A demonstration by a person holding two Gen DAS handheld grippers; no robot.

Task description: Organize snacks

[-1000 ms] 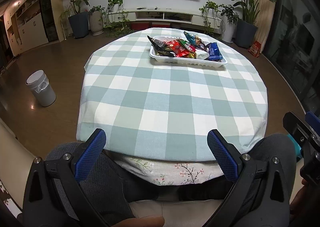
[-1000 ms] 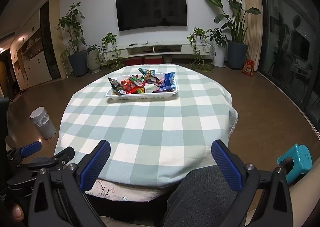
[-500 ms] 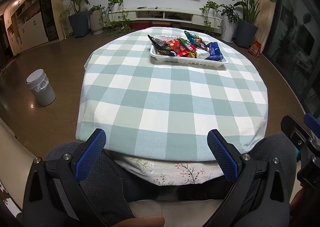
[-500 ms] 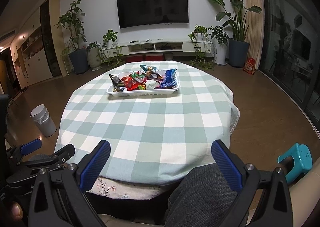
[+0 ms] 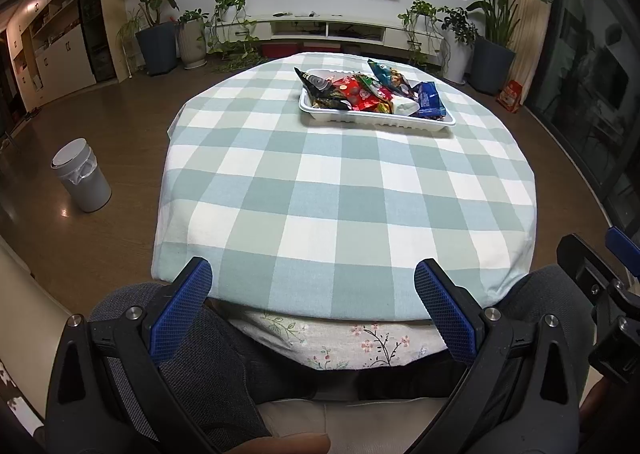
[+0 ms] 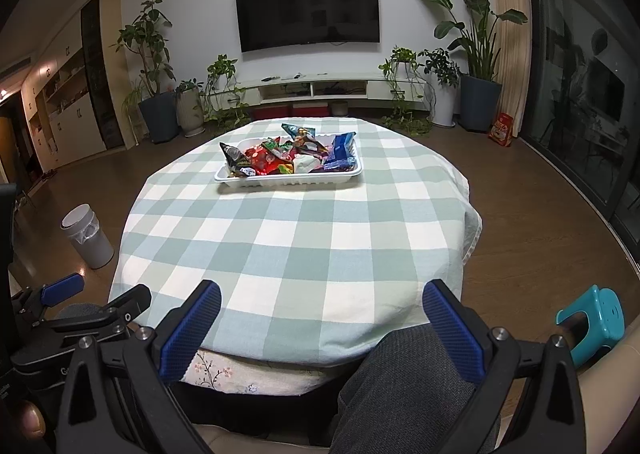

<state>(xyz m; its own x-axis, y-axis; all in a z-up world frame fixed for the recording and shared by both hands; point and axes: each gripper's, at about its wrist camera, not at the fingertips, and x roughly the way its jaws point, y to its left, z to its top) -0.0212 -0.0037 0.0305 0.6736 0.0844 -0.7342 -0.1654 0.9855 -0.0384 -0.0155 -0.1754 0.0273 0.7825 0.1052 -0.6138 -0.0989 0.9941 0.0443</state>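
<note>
A white tray (image 5: 376,119) holding several snack packets (image 5: 362,93) sits at the far side of a round table with a green checked cloth (image 5: 340,189). The tray also shows in the right wrist view (image 6: 288,179), with its snacks (image 6: 288,153). My left gripper (image 5: 316,294) is open and empty, low over the person's lap at the table's near edge. My right gripper (image 6: 322,310) is open and empty, likewise at the near edge. Both are far from the tray.
A grey bin (image 5: 82,181) stands on the floor left of the table. A teal stool (image 6: 592,322) is at the right. Potted plants (image 6: 158,85), a TV (image 6: 307,10) and a low cabinet line the far wall. The person's knees lie under both grippers.
Both grippers have lifted and tilted slightly, so the table and tray sit a little lower in view. Both stay open and empty.
</note>
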